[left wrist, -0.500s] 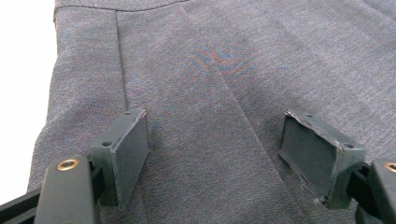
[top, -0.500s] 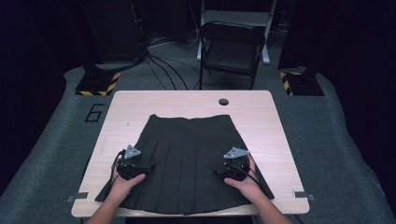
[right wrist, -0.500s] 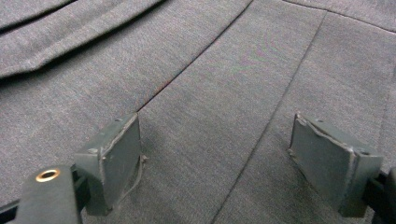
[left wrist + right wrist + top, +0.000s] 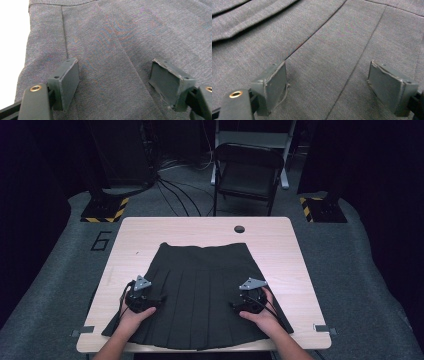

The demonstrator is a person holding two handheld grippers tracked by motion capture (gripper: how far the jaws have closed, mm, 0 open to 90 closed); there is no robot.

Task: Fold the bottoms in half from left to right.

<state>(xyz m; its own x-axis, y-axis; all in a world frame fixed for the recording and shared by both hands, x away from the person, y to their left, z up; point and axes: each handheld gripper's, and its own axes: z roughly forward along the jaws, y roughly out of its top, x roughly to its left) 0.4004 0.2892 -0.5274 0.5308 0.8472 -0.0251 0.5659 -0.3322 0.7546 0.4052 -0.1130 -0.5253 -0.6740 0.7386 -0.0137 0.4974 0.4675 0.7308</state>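
2 grippers, left gripper point(image 4: 141, 296) and right gripper point(image 4: 250, 297), hover with fingers spread, pinching nothing, over the black pleated skirt point(image 4: 200, 290) lying flat on the counter point(image 4: 280, 240), seemingly poised to grab its sides.

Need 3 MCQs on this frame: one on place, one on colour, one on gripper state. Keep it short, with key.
1. Where does the skirt lie?
A. on the folding chair
B. flat on the table, hem toward the person
C. on the floor

2. What colour is the skirt?
A. dark grey to black
B. red
C. white

3. How do the jaws of the left gripper and right gripper stand?
A. both shut on cloth
B. left shut, right open
C. both open, nothing pinched

Key: 1 B, the high view shows it spread on the wooden top with the waistband far; 2 A, it is dark in all views; 3 C, each gripper view shows pads wide apart over flat fabric.
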